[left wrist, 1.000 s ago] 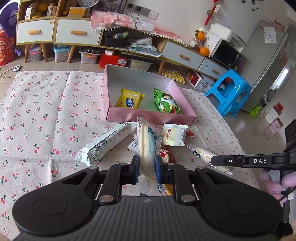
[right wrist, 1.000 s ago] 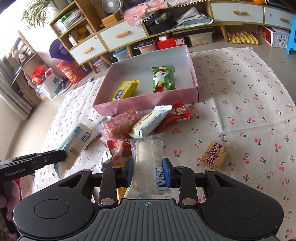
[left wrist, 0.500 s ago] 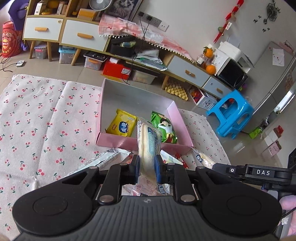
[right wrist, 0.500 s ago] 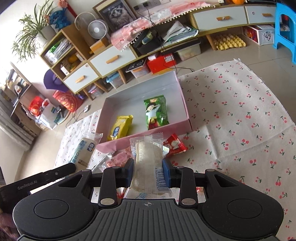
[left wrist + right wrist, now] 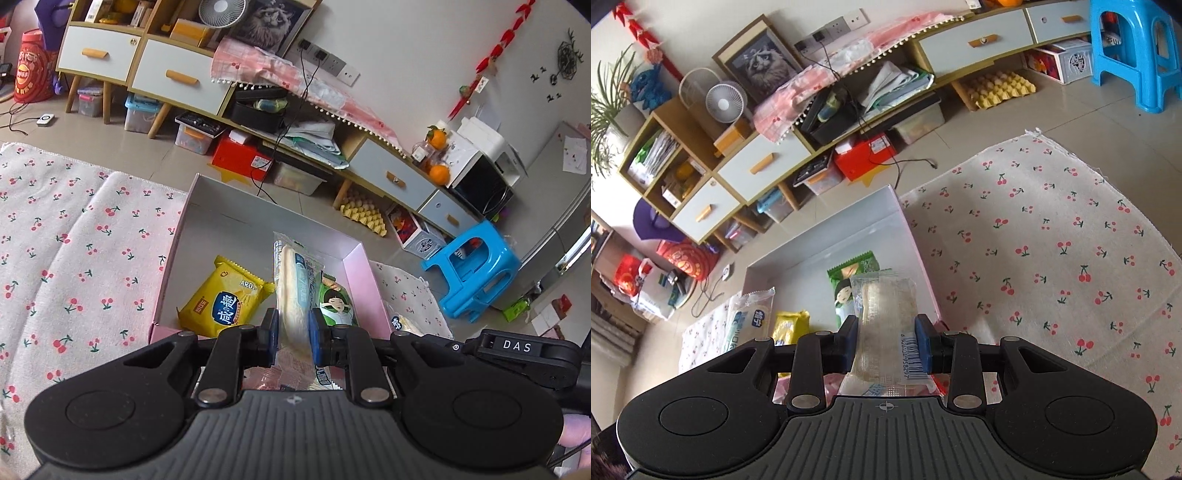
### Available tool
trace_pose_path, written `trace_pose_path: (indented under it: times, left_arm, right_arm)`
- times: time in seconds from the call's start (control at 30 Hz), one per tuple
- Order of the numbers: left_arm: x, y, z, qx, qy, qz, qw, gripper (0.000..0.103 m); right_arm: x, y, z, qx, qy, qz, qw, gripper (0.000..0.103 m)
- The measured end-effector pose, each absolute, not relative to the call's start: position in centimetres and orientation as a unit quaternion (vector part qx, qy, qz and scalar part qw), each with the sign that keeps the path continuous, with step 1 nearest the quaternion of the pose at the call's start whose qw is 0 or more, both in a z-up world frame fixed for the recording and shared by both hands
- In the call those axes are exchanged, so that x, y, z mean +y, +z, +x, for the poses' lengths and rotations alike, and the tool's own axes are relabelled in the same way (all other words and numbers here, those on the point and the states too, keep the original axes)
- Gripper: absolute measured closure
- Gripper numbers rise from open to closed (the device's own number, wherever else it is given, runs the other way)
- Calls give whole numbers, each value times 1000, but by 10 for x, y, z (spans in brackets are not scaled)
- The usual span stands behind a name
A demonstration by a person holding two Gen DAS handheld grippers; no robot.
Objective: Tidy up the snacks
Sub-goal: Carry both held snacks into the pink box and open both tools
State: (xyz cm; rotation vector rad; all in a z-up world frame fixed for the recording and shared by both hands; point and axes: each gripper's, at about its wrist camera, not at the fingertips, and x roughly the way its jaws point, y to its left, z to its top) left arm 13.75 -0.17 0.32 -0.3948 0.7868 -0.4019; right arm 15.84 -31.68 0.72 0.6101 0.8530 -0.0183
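Observation:
A pink box [image 5: 356, 266] with a grey inside lies on the cherry-print cloth [image 5: 74, 258]. In it are a yellow biscuit pack [image 5: 221, 302] and a green snack pack [image 5: 338, 302]. My left gripper [image 5: 293, 332] is shut on a long white-and-blue bread packet [image 5: 295, 280], held upright over the box's near side. My right gripper [image 5: 886, 343] is shut on a clear-wrapped cake packet [image 5: 882, 306] with a barcode, above the same pink box [image 5: 912, 236]. The left hand's bread packet [image 5: 750, 321] shows at the left of the right wrist view, beside the yellow pack [image 5: 792, 325] and green pack [image 5: 849, 284].
Low cabinets with drawers [image 5: 177, 79] and storage bins line the floor behind the cloth. A blue stool [image 5: 476, 273] stands to the right. A loose snack [image 5: 404, 325] lies by the box's right wall. The right gripper's arm [image 5: 517, 347] crosses the lower right of the left wrist view.
Both grippers have carried their packets forward from the snack pile to above the pink box. Both views have rolled and the box now sits close under the fingers.

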Motion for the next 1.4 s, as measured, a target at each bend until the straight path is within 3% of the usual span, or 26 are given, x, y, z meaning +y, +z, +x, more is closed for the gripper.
trace_pose_path:
  times: [0.5, 0.93, 1.13, 1.2, 1.4]
  left_arm:
    - [-40, -17, 168, 390, -189, -125, 892, 87]
    - [-35, -27, 176, 406, -167, -128, 890, 86]
    - [-37, -19, 174, 396, -171, -128, 893, 65]
    - [-38, -16, 172, 397, -173, -127, 892, 52]
    - [-36, -12, 169, 403, -164, -119, 893, 43]
  right_arm:
    - [-319, -23, 196, 383, -3, 336, 860, 71]
    - [-310, -35, 201, 372, -5, 314, 874, 68]
    - [-314, -27, 197, 360, -3, 311, 879, 64]
    - [-314, -25, 196, 362, 0, 307, 880, 63]
    - [-318, -18, 191, 361, 8, 304, 882, 63]
